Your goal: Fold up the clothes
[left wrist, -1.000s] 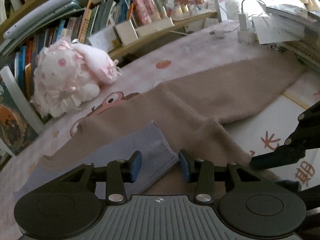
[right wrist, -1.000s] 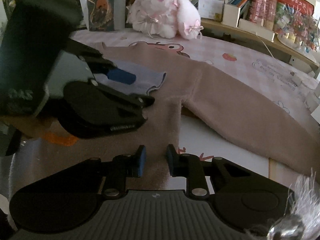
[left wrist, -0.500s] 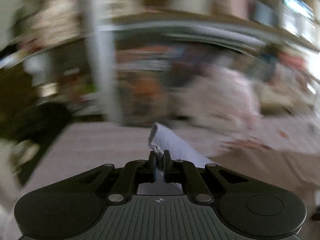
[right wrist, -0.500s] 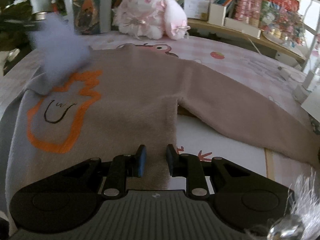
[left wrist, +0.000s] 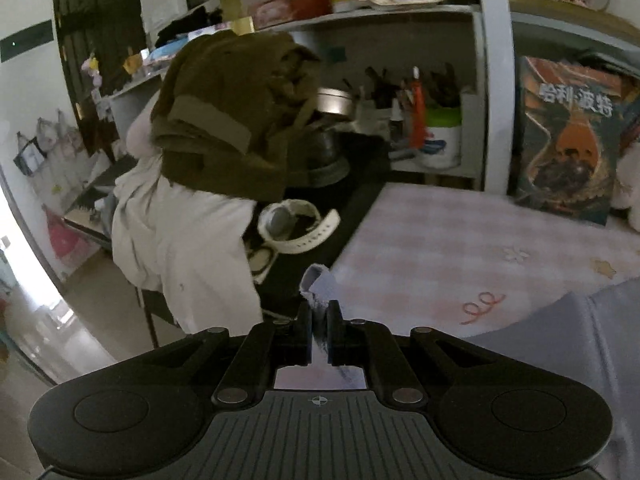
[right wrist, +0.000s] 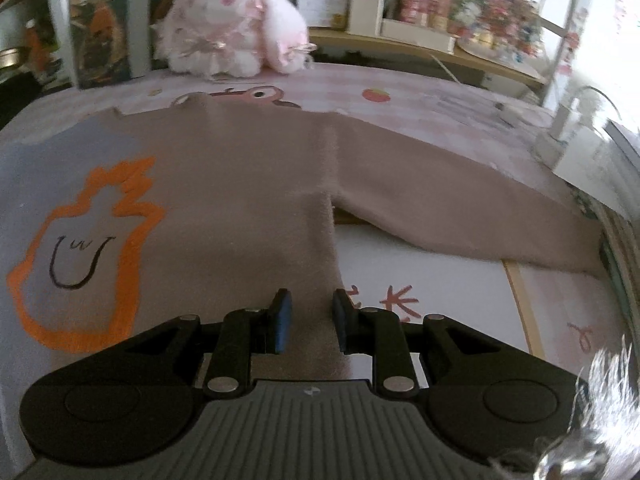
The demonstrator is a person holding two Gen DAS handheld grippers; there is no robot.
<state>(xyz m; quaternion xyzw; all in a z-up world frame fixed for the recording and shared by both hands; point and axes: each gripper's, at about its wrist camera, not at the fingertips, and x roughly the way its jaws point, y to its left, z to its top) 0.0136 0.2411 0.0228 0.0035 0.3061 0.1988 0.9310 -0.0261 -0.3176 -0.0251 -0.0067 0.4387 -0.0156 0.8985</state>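
A two-tone sweater lies flat on the pink tablecloth (right wrist: pixel 420 92): its body and right sleeve are mauve (right wrist: pixel 248 184), its left part lavender with an orange outlined smiling figure (right wrist: pixel 80 248). My left gripper (left wrist: pixel 319 316) is shut on the lavender sleeve cuff (left wrist: pixel 316 280), held out past the table's left edge; the lavender sleeve (left wrist: pixel 580 332) trails at lower right. My right gripper (right wrist: pixel 308 312) is open, low over the sweater's right side seam below the armpit, holding nothing.
A pink plush toy (right wrist: pixel 228 20) and a bookshelf (right wrist: pixel 400 12) stand at the table's back. A chair piled with olive and white clothes (left wrist: pixel 208 152) stands left of the table. A poster book (left wrist: pixel 572 136) leans on a shelf post. Papers and a charger (right wrist: pixel 568 140) lie right.
My left gripper closed on the lavender sleeve cuff and swung it left, off the sweater's front, out beyond the table edge. The orange figure is now uncovered. My right gripper stayed open in place.
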